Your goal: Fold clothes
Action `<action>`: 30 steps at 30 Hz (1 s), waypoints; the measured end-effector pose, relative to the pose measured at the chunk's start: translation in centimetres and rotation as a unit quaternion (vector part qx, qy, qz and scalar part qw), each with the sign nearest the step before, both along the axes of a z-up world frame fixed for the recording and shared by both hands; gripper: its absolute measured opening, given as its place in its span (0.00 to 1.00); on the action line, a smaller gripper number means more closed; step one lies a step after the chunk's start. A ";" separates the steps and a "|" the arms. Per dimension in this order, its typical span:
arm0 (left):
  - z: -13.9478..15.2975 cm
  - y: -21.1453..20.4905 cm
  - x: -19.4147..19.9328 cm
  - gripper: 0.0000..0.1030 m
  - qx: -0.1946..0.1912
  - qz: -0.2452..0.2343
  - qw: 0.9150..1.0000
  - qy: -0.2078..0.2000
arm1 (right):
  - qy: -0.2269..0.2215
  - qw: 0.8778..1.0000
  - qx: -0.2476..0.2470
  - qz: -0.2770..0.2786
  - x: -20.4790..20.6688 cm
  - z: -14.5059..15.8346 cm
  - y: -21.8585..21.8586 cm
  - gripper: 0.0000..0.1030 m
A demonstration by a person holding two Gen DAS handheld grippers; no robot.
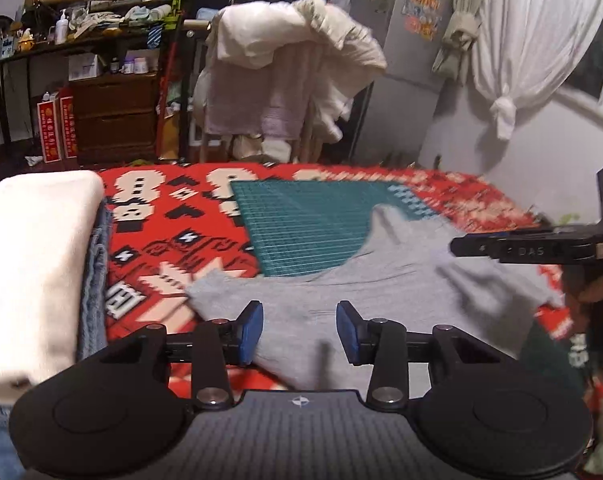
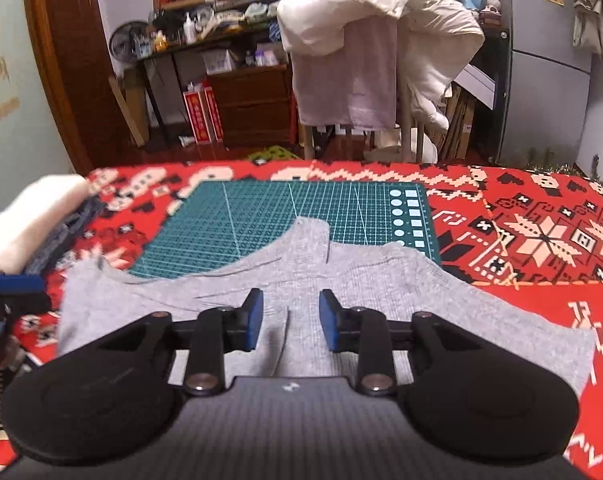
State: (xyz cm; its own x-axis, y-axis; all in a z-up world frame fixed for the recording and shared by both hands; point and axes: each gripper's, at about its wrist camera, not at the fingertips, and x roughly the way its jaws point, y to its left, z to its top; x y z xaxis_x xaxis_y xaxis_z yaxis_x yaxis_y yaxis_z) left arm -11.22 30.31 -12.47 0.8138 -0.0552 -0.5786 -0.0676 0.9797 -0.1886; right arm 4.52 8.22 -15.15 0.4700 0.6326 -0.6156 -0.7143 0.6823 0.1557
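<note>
A grey garment (image 1: 381, 280) lies rumpled on the red patterned cloth (image 1: 173, 248), partly over the green cutting mat (image 1: 301, 224). My left gripper (image 1: 299, 330) is open just above the garment's near left part, blue pads apart with only cloth below them. From the right wrist view the same grey garment (image 2: 341, 280) spreads across the near edge of the green cutting mat (image 2: 285, 216). My right gripper (image 2: 290, 320) is open over the garment's middle, above a fold line. The right gripper's black body (image 1: 541, 244) shows at the right edge of the left wrist view.
A folded stack, white fabric (image 1: 29, 264) over denim (image 1: 95, 280), sits at the table's left side. Beyond the table stands a chair draped with white bedding (image 2: 373, 32), plus cluttered shelves (image 1: 101, 20) and a fridge (image 1: 413, 28). Red patterned cloth (image 2: 541, 240) extends to the right.
</note>
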 end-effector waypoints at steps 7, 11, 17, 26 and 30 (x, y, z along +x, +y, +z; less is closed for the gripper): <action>0.1 -3.8 -2.0 0.40 0.010 -0.009 1.000 0.015 | 0.014 1.000 0.015 0.004 -3.4 1.0 -3.5 0.45; -0.6 -5.0 -2.6 0.31 -0.005 -0.011 1.000 0.028 | 0.017 1.000 0.008 0.008 -5.4 0.5 -4.7 0.45; -1.9 -6.9 -3.5 0.25 -0.002 -0.029 0.999 0.041 | 0.030 1.000 -0.003 0.007 -7.2 -0.3 -6.2 0.45; -3.1 -8.8 -3.5 0.25 0.019 -0.057 0.997 0.052 | 0.055 0.998 -0.020 0.033 -8.7 -1.9 -5.5 0.43; -3.4 -9.5 -3.6 0.24 0.037 -0.065 0.996 0.055 | 0.057 0.996 -0.042 0.051 -9.5 -2.6 -3.9 0.11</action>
State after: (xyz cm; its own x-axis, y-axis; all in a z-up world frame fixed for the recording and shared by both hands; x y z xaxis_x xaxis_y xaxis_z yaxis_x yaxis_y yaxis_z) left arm -14.79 20.84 -15.90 0.7339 -0.1102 -0.6703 0.0448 0.9925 -0.1141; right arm -4.94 4.34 -17.70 0.3295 0.6180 -0.7138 -0.7621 0.6204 0.1853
